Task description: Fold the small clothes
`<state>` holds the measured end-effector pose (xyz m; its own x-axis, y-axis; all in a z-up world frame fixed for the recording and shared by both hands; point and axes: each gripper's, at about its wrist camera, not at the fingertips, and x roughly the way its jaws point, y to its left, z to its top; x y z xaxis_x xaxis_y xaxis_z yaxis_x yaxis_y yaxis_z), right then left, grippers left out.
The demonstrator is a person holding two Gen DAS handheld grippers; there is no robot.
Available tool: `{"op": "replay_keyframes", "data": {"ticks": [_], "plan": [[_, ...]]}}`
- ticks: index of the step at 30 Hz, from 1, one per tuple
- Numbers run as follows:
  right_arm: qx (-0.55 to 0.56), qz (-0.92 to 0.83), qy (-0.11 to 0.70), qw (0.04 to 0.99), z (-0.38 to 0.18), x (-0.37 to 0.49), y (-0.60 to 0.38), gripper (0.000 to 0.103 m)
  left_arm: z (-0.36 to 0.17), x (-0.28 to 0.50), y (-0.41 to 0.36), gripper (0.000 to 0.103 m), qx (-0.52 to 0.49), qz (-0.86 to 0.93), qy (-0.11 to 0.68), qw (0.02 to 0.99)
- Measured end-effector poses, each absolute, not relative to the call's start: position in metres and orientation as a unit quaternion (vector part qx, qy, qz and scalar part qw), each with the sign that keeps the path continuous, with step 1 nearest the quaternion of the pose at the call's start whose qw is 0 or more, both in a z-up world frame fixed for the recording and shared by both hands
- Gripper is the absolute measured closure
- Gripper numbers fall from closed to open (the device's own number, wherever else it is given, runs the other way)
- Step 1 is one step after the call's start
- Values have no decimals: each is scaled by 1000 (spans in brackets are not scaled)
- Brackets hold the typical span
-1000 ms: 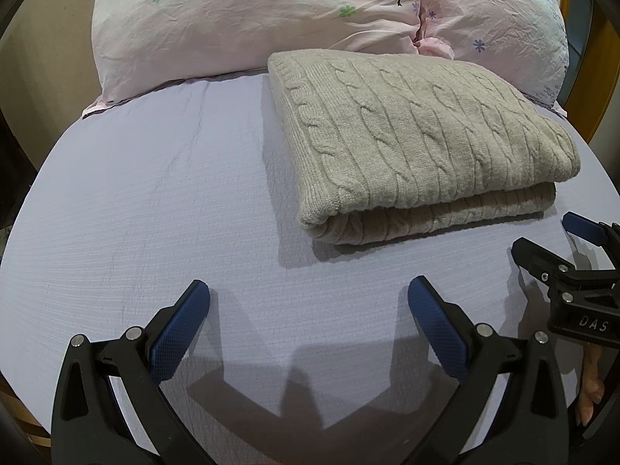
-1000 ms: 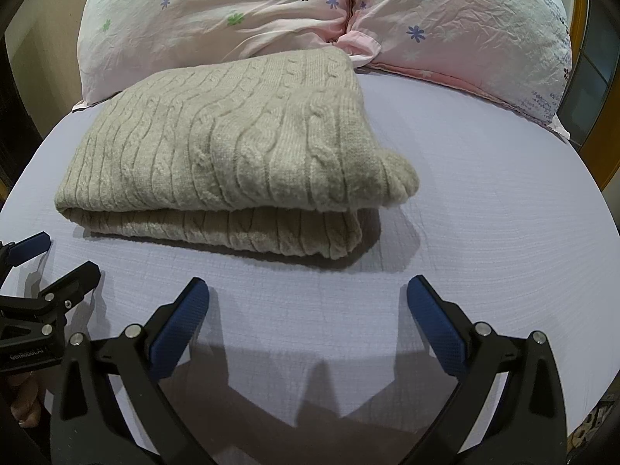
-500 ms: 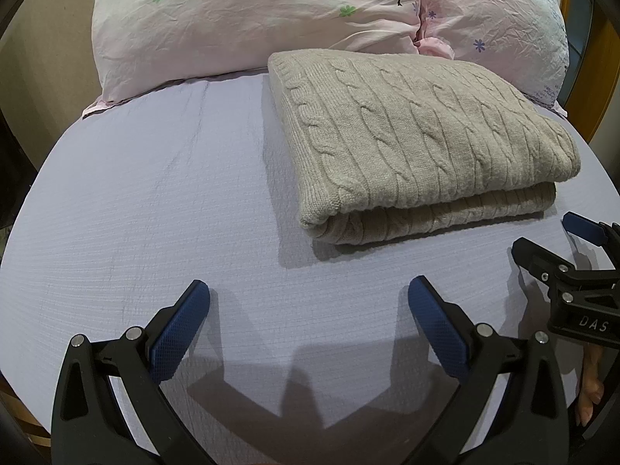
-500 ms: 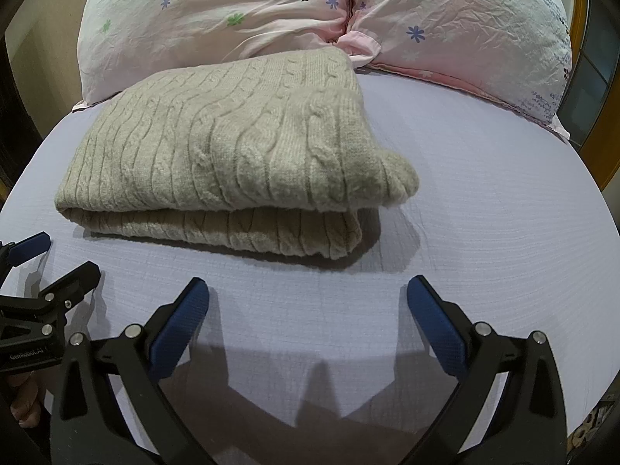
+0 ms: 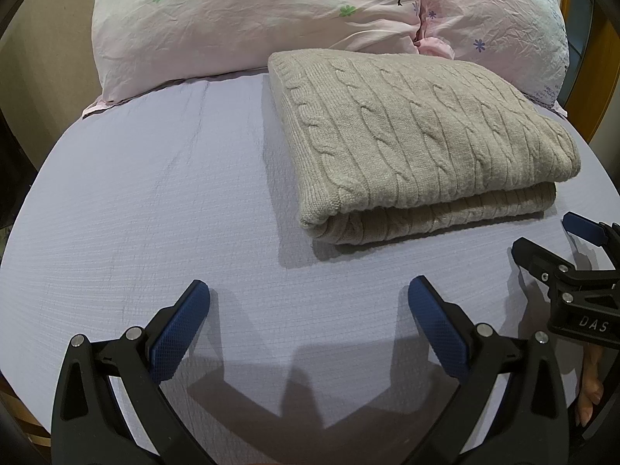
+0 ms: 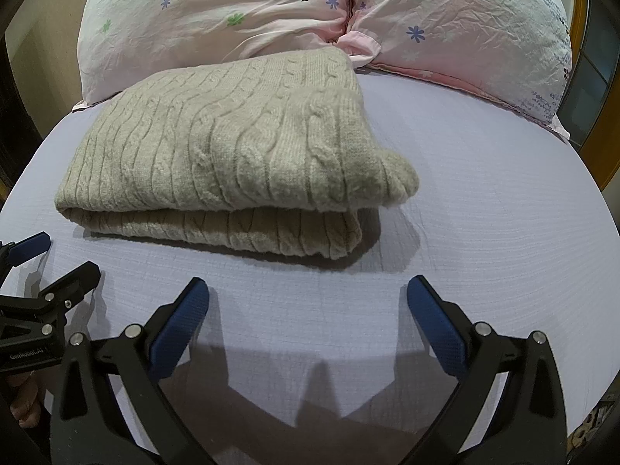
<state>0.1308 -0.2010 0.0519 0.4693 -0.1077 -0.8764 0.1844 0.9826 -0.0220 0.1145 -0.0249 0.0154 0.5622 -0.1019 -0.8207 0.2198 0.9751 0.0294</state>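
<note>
A beige cable-knit sweater [image 5: 418, 135] lies folded in a thick rectangle on the lilac bed sheet [image 5: 155, 193], its doubled edge facing me. It also shows in the right wrist view [image 6: 232, 162]. My left gripper [image 5: 308, 290] is open and empty, hovering over the sheet in front of the sweater's left corner. My right gripper [image 6: 308, 290] is open and empty, in front of the sweater's right corner. Each gripper shows at the edge of the other's view, the right one [image 5: 550, 238] and the left one [image 6: 66, 254], both with jaws apart.
Two pink flowered pillows [image 5: 252, 11] [image 6: 465, 27] lie against the head of the bed just behind the sweater. A wooden bed frame [image 6: 604, 147] rises at the right edge. The sheet [image 6: 484, 213] stretches to both sides of the sweater.
</note>
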Motion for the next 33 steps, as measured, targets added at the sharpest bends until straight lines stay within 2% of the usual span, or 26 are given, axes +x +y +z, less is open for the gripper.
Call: {"op": "replay_keyframes", "data": {"ticks": [33], "plan": [[38,-86,508,856,52,131,-201,2,16,116,-23,1,65,-94,459,881]]}}
